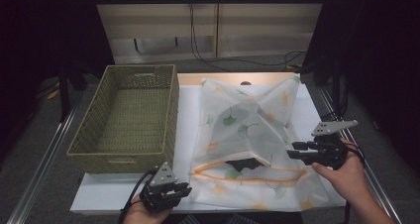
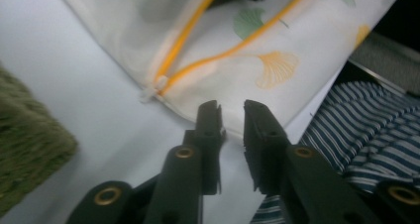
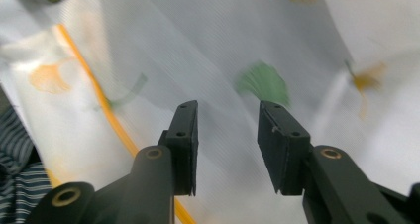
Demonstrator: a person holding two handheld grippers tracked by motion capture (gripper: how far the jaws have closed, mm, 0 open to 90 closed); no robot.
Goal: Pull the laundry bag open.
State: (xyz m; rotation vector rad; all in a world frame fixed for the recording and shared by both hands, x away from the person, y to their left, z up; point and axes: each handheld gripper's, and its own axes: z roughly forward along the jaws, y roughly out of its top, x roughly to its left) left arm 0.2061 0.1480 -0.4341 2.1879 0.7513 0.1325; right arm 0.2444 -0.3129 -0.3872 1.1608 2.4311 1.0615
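The mesh bag (image 1: pixel 250 135) lies on the white surface (image 1: pixel 188 115), beside the basket (image 1: pixel 129 117). The left gripper (image 2: pixel 232 107) shows its zipper end; both jaws are spread, the right gripper (image 3: pixel 228 120) above the fabric.

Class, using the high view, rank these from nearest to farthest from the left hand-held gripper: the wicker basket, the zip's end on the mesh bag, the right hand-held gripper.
From the left hand-held gripper:
1. Zip's end, just above it, on the mesh bag.
2. Wicker basket, upper left.
3. Right hand-held gripper, far right across the bag.
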